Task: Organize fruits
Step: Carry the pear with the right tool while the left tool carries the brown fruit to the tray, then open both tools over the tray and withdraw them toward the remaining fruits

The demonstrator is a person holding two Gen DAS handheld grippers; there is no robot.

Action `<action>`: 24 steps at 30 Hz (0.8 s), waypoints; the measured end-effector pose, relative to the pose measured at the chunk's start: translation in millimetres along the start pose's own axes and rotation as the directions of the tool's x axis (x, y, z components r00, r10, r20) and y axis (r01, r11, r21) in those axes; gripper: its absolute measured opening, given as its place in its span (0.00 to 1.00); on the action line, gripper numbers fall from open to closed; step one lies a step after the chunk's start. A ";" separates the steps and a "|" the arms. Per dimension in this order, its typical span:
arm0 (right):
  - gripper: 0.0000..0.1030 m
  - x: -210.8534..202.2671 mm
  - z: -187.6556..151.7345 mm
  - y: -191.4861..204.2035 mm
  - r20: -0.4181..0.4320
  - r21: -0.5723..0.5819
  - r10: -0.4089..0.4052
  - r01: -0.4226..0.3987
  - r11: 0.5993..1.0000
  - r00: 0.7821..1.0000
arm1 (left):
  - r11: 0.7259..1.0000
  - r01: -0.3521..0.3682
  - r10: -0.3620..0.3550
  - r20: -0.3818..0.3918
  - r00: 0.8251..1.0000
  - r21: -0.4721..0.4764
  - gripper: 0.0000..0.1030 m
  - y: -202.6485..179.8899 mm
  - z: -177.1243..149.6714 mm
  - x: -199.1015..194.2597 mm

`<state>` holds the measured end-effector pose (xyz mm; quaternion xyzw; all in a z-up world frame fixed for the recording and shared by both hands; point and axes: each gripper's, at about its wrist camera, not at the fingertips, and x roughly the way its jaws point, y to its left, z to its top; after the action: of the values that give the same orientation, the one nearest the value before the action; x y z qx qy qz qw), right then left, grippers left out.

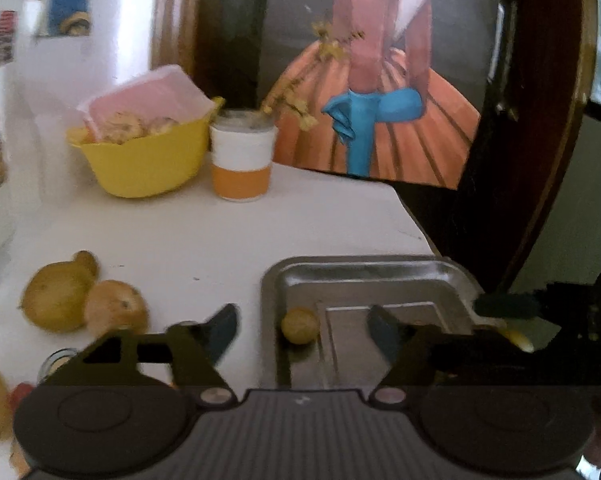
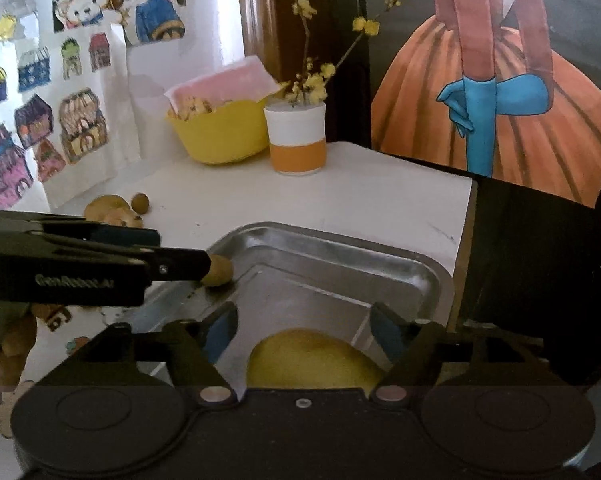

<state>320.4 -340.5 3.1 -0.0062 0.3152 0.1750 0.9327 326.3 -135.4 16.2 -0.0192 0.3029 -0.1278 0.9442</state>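
Note:
A metal tray (image 1: 360,276) lies on the white table near its right edge. In the left wrist view my left gripper (image 1: 302,326) is open over the tray's left side, with a small round yellow-brown fruit (image 1: 299,326) lying in the tray between its fingers. From the right wrist view the same small fruit (image 2: 220,272) sits just off the left gripper (image 2: 182,251) fingertips. My right gripper (image 2: 304,322) is open low over the tray (image 2: 380,264), and a large yellow fruit (image 2: 312,360) lies between its fingers. Whether the pads touch that fruit is unclear.
A yellow pear-like fruit (image 1: 56,300), an orange-brown fruit (image 1: 116,312) and a small brown one (image 1: 85,262) lie left of the tray. At the back stand a yellow bowl (image 1: 148,160) and a white-and-orange cup (image 1: 242,160) with twigs. The table edge (image 2: 466,216) runs right of the tray.

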 end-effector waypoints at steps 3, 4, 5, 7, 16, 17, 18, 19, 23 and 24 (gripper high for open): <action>0.86 -20.5 -2.9 8.2 0.042 0.002 -0.005 0.005 1.000 0.999 | 0.999 -0.011 0.012 0.039 0.999 -0.033 0.94 4.5 -0.8 -22.3; 0.90 -27.9 -3.9 11.6 0.057 0.002 -0.009 0.009 1.000 0.998 | 0.999 -0.009 0.011 0.048 0.999 -0.045 0.97 6.1 -1.3 -30.5; 0.94 -36.5 -5.0 15.8 0.076 0.002 -0.013 0.013 1.000 0.997 | 0.998 -0.011 0.014 0.058 0.998 -0.057 0.99 7.8 -1.9 -38.3; 0.97 -53.6 -7.5 24.4 0.109 -0.005 -0.017 0.018 1.000 0.994 | 0.997 -0.011 0.018 0.082 0.996 -0.078 0.99 10.9 -4.4 -56.7; 0.99 -131.2 -27.8 70.8 0.199 -0.037 -0.058 0.066 0.997 0.978 | 0.996 0.000 0.012 0.137 0.990 -0.090 1.00 18.6 -29.3 -127.3; 0.99 -137.2 -31.3 74.9 0.198 -0.040 -0.062 0.071 0.997 0.978 | 0.996 0.002 0.010 0.139 0.990 -0.087 1.00 19.6 -34.1 -133.3; 0.99 -145.3 -37.2 80.4 0.195 -0.044 -0.068 0.078 0.996 0.978 | 0.997 0.003 0.008 0.136 0.991 -0.080 1.00 20.9 -40.1 -139.7; 0.99 -150.8 -41.4 84.8 0.187 -0.045 -0.074 0.084 0.995 0.980 | 0.997 0.004 0.006 0.132 0.991 -0.075 1.00 21.5 -45.3 -144.4; 0.99 -167.3 -61.4 103.7 0.126 -0.045 -0.087 0.093 0.995 0.988 | 0.998 0.011 -0.005 0.097 0.995 -0.056 1.00 25.1 -69.7 -161.3; 0.99 -169.9 -66.2 108.4 0.109 -0.040 -0.090 0.095 0.995 0.990 | 0.998 0.012 -0.007 0.083 0.997 -0.055 1.00 27.0 -75.9 -165.4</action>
<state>120.1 -301.6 61.0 -0.0323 0.2602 0.1387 0.9550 159.0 -64.3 45.0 -0.0522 0.2670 -0.1230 0.9544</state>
